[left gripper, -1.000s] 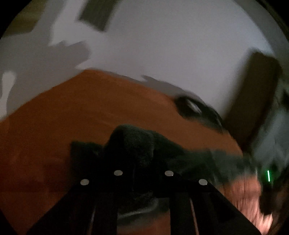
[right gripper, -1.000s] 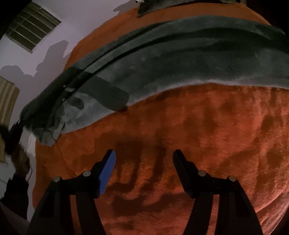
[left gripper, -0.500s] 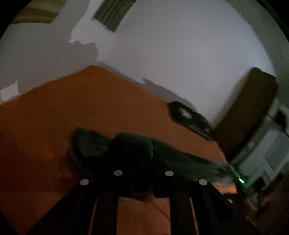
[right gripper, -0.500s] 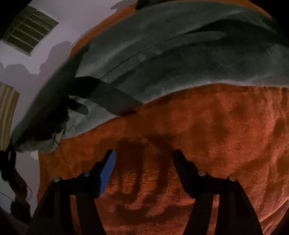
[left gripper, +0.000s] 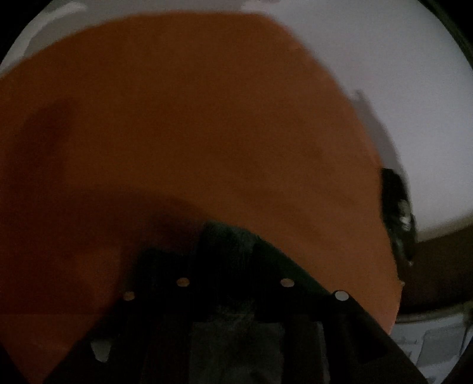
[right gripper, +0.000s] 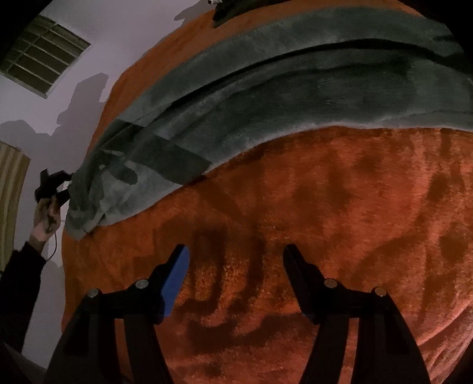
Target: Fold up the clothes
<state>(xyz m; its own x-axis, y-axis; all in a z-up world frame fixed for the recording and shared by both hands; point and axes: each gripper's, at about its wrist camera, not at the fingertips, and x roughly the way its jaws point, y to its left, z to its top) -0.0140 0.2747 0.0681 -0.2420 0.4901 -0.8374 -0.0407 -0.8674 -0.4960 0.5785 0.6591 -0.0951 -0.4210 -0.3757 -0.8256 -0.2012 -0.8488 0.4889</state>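
A dark grey-green fleece garment (right gripper: 295, 88) lies in a long band across the orange fuzzy blanket (right gripper: 325, 206). In the right wrist view my left gripper (right gripper: 53, 186), held by a hand (right gripper: 44, 215), sits at the garment's left end near the bed's edge. The left wrist view is dark. There, a bunch of the garment (left gripper: 230, 233) fills the gap of my left gripper (left gripper: 224, 254), whose jaws are opening. My right gripper (right gripper: 236, 251) stands open over bare blanket, nearer than the garment, with nothing between its fingers.
A white wall with a barred vent (right gripper: 44, 56) rises beyond the bed's left side, and a striped curtain (right gripper: 11, 192) hangs there. A dark pile (right gripper: 230, 9) lies at the far edge. Brown furniture (left gripper: 437, 265) stands past the blanket's right edge.
My left gripper swung down towards the bed and rolled, carrying the garment's end with it. Its fingers now stand a little further apart. The garment has settled flatter. My right gripper stayed put.
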